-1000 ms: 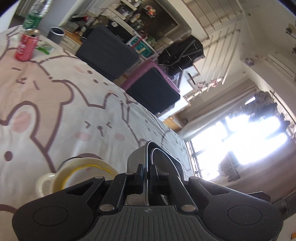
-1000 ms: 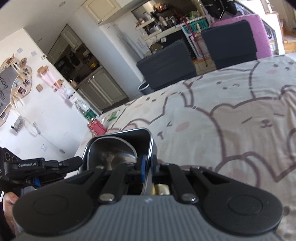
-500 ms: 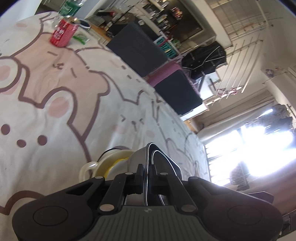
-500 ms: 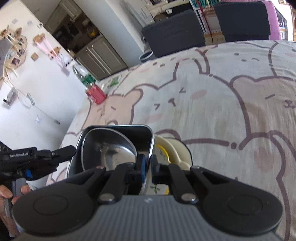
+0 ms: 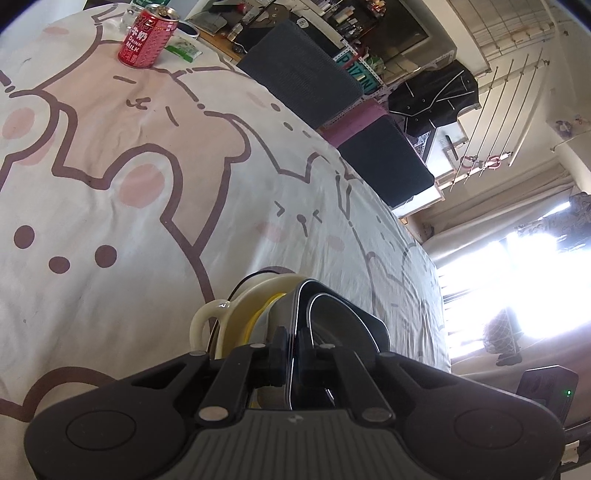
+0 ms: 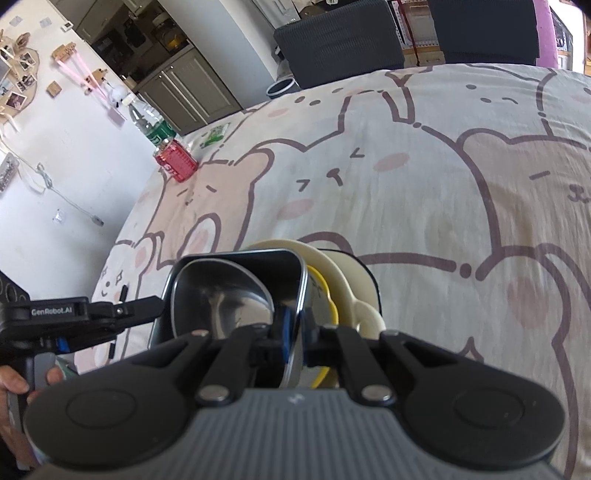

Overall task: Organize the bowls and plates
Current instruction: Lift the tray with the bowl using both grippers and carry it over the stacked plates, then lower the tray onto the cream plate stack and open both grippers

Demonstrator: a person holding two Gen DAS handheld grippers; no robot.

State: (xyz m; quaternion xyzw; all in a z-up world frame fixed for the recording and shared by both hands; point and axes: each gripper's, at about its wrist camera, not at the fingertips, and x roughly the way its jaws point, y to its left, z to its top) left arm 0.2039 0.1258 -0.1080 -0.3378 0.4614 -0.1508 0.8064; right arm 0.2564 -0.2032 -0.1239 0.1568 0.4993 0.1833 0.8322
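A table covered with a cream cloth [image 5: 155, 206] printed with brown-outlined, pink-cheeked cartoon bears carries everything. At its far corner stands a red milk-drink can [image 5: 147, 34] with its top open, a clear bottle with a green label [image 6: 149, 125] just behind it and a small green-and-white packet [image 6: 214, 134] lying flat nearby. Closer in, a cream bowl with side handles [image 6: 364, 291] sits directly on the cloth.
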